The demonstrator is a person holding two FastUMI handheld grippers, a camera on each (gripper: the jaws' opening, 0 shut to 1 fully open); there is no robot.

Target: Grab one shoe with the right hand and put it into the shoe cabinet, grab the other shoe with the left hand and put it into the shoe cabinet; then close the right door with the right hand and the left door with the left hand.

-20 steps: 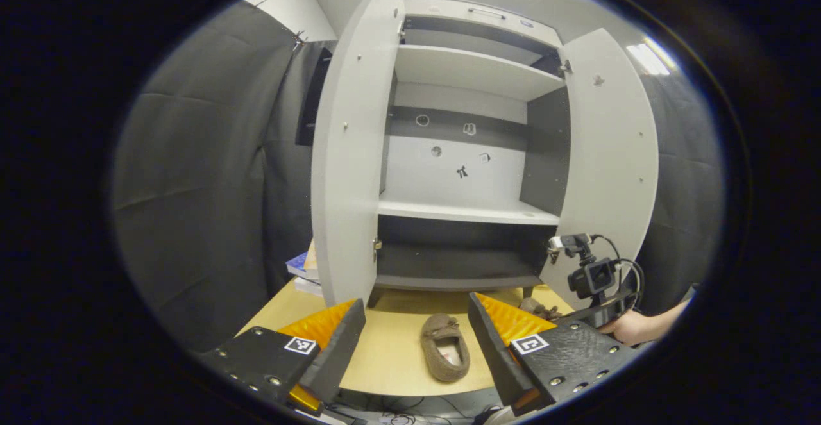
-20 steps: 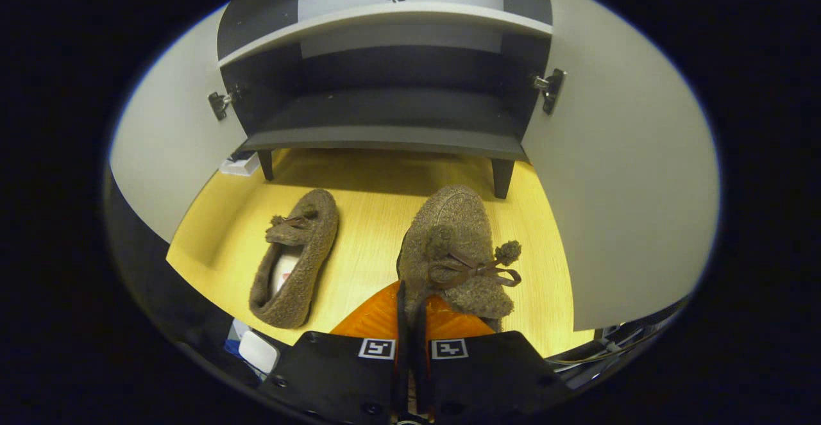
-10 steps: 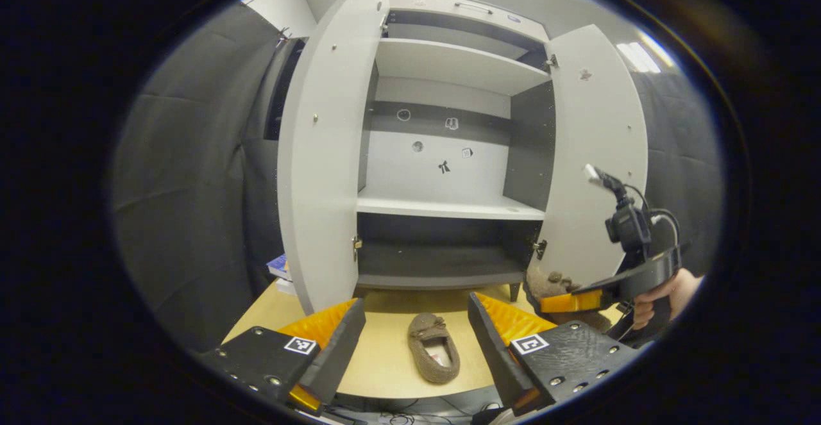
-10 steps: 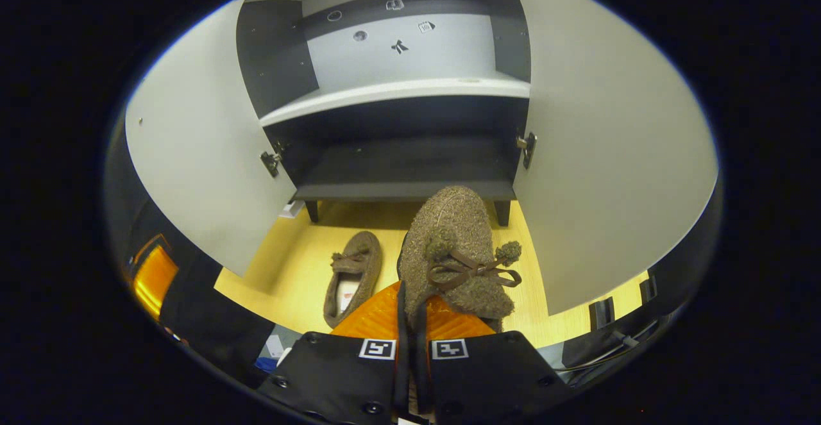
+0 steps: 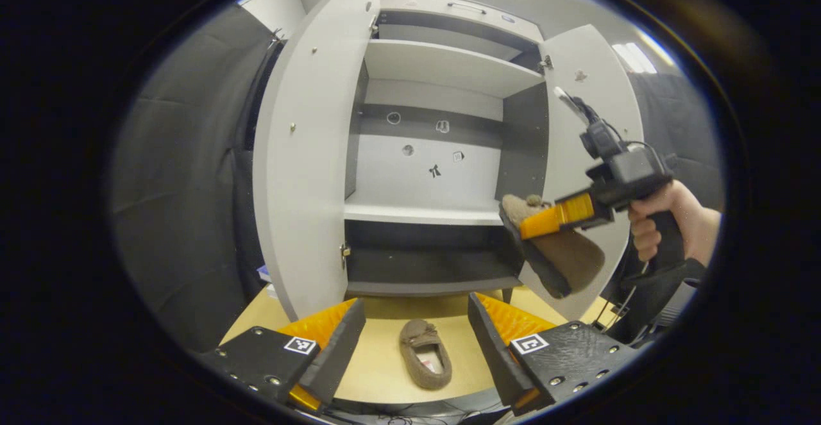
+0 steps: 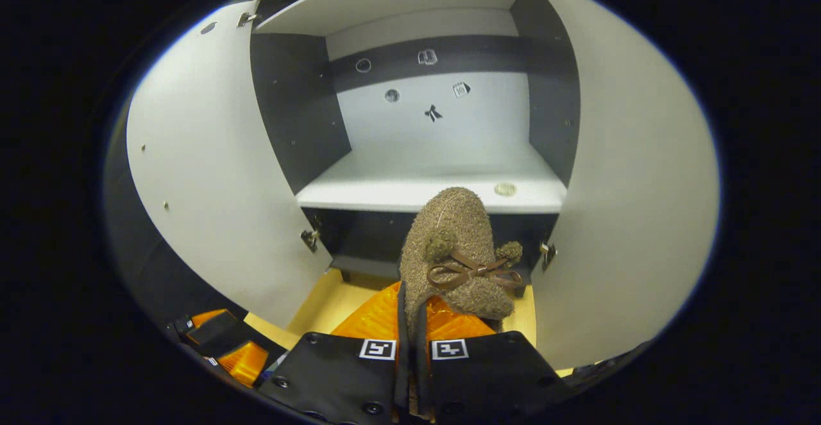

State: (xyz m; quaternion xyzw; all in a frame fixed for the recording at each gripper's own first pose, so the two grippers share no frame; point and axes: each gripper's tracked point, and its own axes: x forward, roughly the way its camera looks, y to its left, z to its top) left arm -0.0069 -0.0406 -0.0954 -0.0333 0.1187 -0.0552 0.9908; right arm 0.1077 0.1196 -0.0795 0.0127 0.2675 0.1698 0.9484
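My right gripper (image 6: 410,313) is shut on a brown fuzzy slipper (image 6: 452,245) with a bow, held in the air in front of the shoe cabinet's middle shelf (image 6: 423,191). In the left gripper view that same right gripper (image 5: 545,223) holds the slipper (image 5: 564,255) up by the right door (image 5: 600,111), with a hand (image 5: 667,213) on its handle. The other slipper (image 5: 423,354) lies on the yellow table (image 5: 378,361), between the open fingers of my left gripper (image 5: 414,329) and farther off. Both cabinet doors stand open.
The left door (image 5: 308,156) swings out wide toward me. The cabinet has a dark bottom shelf (image 5: 430,265), a light middle shelf (image 5: 417,213) and an upper shelf (image 5: 442,66). Books (image 5: 266,274) lie behind the left door. Dark cloth walls stand on both sides.
My right gripper has lifted its slipper from the table up to the height of the middle shelf. My left gripper has drawn back a little; the second slipper has stayed put.
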